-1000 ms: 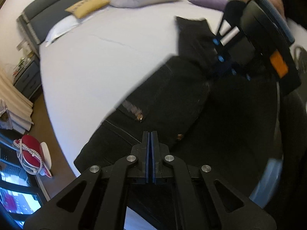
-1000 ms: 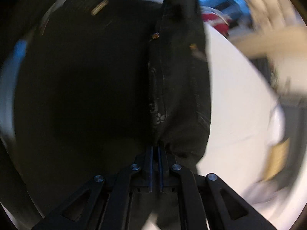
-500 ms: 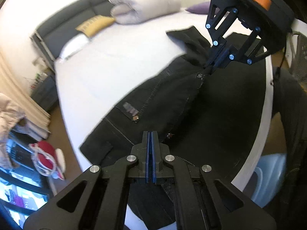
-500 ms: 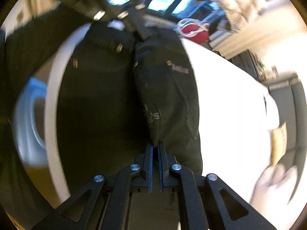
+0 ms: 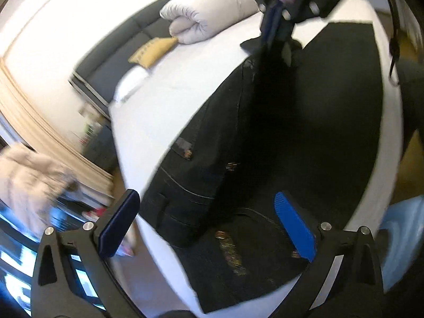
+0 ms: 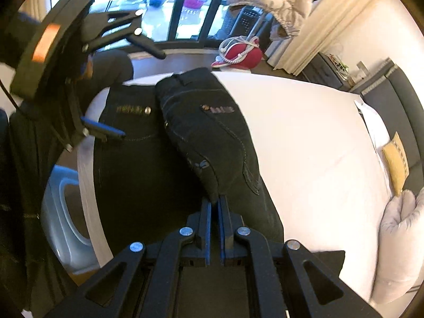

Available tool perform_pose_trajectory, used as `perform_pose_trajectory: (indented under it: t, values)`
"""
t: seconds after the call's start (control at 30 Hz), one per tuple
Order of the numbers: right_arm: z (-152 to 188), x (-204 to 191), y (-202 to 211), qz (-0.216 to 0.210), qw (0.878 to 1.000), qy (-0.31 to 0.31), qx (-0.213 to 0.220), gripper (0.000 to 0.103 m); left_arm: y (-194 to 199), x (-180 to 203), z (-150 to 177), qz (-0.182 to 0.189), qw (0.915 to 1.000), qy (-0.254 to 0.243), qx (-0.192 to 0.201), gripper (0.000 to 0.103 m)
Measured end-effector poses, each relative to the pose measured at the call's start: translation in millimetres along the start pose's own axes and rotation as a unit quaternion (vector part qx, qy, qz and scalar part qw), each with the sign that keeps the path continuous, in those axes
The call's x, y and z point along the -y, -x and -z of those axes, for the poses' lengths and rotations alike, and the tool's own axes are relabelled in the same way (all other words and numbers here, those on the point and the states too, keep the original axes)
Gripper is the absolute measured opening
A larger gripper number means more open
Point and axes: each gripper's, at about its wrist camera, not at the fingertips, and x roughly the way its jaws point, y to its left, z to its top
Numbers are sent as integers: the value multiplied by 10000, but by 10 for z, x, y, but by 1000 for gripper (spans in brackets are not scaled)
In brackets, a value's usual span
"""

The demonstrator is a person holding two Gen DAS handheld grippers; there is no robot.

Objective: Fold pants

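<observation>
The black pants [image 6: 201, 132] lie along the bed's [image 6: 304, 137] near edge, long axis running from the clenched right hand-held gripper [image 6: 214, 206], pinching their raised fold, to the left hand-held gripper [image 5: 206, 225], jaws opening, empty, above the waistband.

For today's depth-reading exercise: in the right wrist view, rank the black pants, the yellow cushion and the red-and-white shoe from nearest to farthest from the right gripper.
1. Black denim pants: pinched in the right gripper, dead ahead.
2. Yellow cushion: on the bed's far right.
3. Red-and-white shoe: on the floor beyond the bed's far edge, straight ahead.
</observation>
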Motion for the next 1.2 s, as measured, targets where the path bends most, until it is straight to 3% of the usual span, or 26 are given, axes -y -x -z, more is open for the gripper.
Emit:
perform_pose_trajectory:
  t: [0.1, 0.2, 0.4, 0.47, 0.5, 0.53, 0.57, 0.6, 0.7, 0.93, 1.1, 1.2]
  values:
    - [-34, 79, 27, -113, 9996, -237, 142, 6, -41, 118, -6, -770, 9956, -498, 192, 103]
    - [-6, 81, 106, -230, 9984, -442, 251, 6, -95, 315, -2, -1437, 9836, -1019, 397, 103]
    - [-42, 156, 180, -462, 9940, -848, 513, 6, -450, 590, 33, -1664, 9769, -1324, 208, 103]
    - [-38, 159, 180, -477, 9933, -899, 543, 6, -544, 579, 29, -1582, 9808, -1127, 161, 101]
    - [-33, 159, 181, -492, 9929, -928, 552, 6, -569, 558, 28, -1539, 9826, -1026, 139, 91]
    - [-30, 156, 181, -513, 9925, -952, 563, 6, -565, 536, 34, -1491, 9845, -920, 77, 67]
    - [-26, 152, 177, -532, 9922, -974, 574, 6, -549, 505, 53, -1441, 9862, -817, -24, 53]
    - [-16, 149, 170, -555, 9917, -1000, 588, 6, -616, 466, 59, -1383, 9877, -714, -137, 33]
    - [-6, 130, 148, -531, 9919, -1003, 566, 6, -706, 380, 101, -1234, 9907, -542, -166, 17]
    - [23, -152, -39, -323, 9977, -531, 278, 6, -473, 275, 294, -785, 9950, -601, 113, 8]
    - [89, -778, -356, 44, 9984, 498, -266, 6, -418, 412, 525, -93, 9921, -1249, 84, 8]
    - [188, -1119, -532, 86, 9950, 858, -500, 6, -427, 575, 713, 263, 9841, -1754, 13, 8]
